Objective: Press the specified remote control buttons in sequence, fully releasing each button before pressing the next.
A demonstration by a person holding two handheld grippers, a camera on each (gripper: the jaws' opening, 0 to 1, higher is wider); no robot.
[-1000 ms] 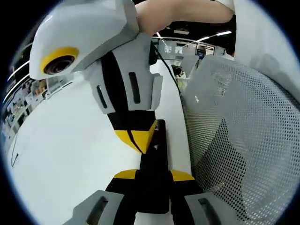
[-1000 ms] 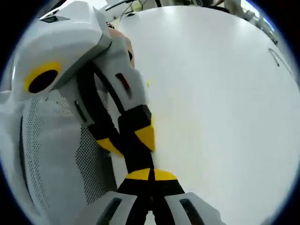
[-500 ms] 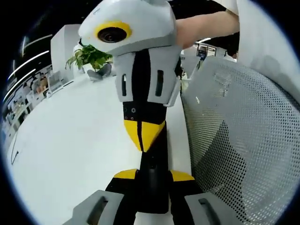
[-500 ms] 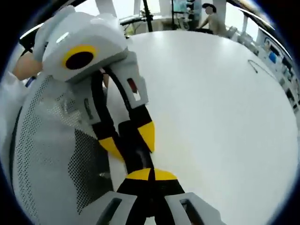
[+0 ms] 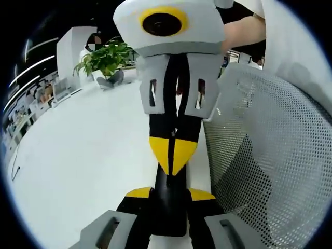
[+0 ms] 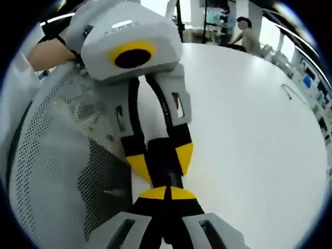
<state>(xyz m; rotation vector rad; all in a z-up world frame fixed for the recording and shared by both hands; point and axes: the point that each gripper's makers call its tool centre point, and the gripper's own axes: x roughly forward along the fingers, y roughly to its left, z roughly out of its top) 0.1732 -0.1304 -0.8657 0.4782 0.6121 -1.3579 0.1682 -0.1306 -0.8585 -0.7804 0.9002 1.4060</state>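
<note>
The remote control is a slim black bar held lengthwise over the near edge of the white worktop, next to a grey mesh chair back. The left claw is closed on its near end, a yellow pad on each side of the dark body. In the right gripper view the same remote sits between those yellow pads, with the left claw coming down from above. The right claw has its jaws brought together into a single yellow point, gripping nothing, and that point rests on or just above the remote's face; contact itself cannot be made out. In the left gripper view the right claw shows as a yellow wedge aimed down at the remote. No buttons are legible, so which one is in hand cannot be told. The step looks like a press in the sequence; the next move calls for lifting the tip fully clear before shifting along to the following button. A potted plant stands far across the worktop.
</note>
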